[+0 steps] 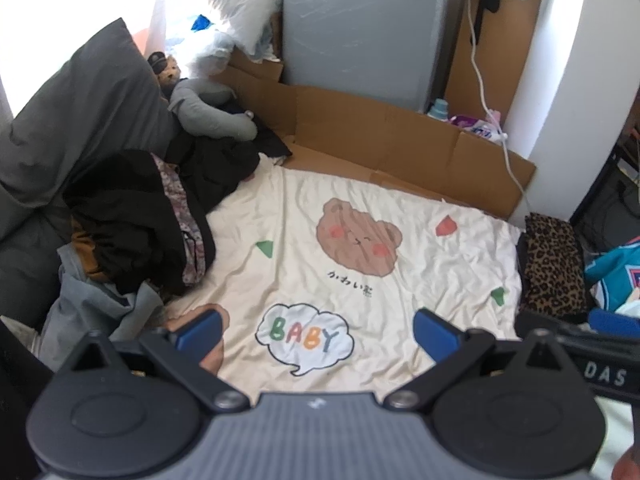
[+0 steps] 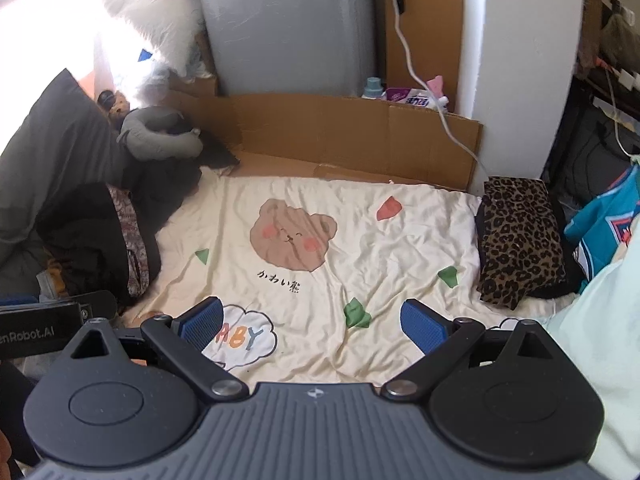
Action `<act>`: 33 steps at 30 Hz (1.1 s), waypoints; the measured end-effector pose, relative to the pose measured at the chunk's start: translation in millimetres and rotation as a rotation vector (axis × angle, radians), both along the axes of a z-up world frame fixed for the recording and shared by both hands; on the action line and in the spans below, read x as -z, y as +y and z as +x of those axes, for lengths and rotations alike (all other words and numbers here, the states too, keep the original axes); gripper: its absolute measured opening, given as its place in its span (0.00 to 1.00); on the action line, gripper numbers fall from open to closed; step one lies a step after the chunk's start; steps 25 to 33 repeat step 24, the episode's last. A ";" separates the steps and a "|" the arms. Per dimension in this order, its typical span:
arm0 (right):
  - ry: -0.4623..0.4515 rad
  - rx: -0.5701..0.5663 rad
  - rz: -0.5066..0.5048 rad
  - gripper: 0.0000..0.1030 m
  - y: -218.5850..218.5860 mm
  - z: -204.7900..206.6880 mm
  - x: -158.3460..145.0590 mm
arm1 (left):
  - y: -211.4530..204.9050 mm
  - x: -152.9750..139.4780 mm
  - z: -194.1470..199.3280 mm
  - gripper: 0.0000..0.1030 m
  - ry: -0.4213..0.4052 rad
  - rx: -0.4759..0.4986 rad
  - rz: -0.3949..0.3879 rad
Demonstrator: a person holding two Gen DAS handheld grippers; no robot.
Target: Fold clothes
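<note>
**Between garments, both grippers free**

Cream bear-print sheet [image 2: 360,216] lies bare between two lots of clothing: one dark unfolded heap [image 1: 132,216] on my left, one folded leopard-print piece [image 2: 516,236] on my right. My left gripper [image 1: 316,332] and right gripper [image 2: 310,320] hover spread wide, carrying nothing. I judge the next garment comes from the heap.

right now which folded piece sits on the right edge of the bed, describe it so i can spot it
Start at the cream bear-print sheet. At its right edge lies a folded leopard-print garment. Its brown-and-black spots distinguish it from the teal jersey beside it.
</note>
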State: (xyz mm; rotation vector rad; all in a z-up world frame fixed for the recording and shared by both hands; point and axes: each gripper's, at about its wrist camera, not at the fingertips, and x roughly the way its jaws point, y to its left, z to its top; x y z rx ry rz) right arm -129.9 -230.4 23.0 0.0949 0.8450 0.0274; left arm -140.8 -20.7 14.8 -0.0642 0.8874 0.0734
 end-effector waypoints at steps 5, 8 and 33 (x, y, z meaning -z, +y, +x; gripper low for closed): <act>-0.025 -0.018 -0.010 0.96 -0.9 3.0 -9.8 | 2.2 5.6 1.4 1.00 0.019 -0.020 -0.004; -0.021 -0.016 -0.014 0.96 -2.0 4.2 -13.7 | 2.4 6.2 0.8 1.00 0.011 -0.022 0.004; 0.026 -0.007 -0.003 0.96 -18.9 -5.2 -7.9 | -0.6 25.1 6.5 1.00 0.016 -0.037 0.009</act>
